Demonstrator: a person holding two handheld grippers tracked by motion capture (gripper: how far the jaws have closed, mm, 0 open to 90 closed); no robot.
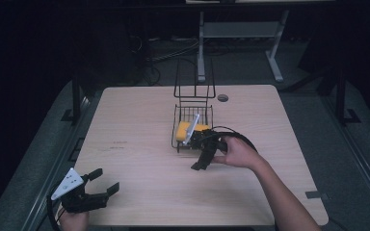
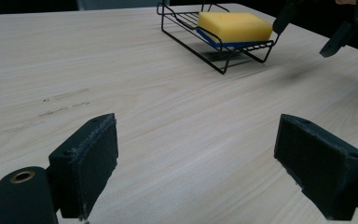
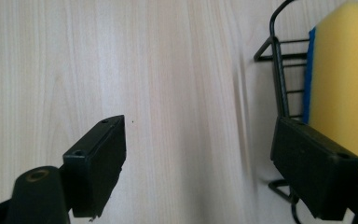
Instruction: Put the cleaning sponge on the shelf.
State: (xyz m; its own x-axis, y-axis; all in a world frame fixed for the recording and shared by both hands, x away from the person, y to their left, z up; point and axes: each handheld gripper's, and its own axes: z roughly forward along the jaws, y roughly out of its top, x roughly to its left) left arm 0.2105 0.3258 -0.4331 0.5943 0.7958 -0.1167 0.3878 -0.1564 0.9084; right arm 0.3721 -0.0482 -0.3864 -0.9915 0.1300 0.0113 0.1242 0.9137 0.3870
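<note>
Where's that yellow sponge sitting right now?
The yellow sponge lies in the black wire basket near the table's middle in the high view, just beyond the open right gripper.

Your left gripper (image 1: 102, 180) sat low at the near left corner, jaws spread wide and empty, your left hand (image 1: 73, 219) behind it. Your right forearm reached forward and inward, your right hand (image 1: 238, 153) holding the right gripper (image 1: 200, 154) tipped downward, jaws wide apart.
</note>
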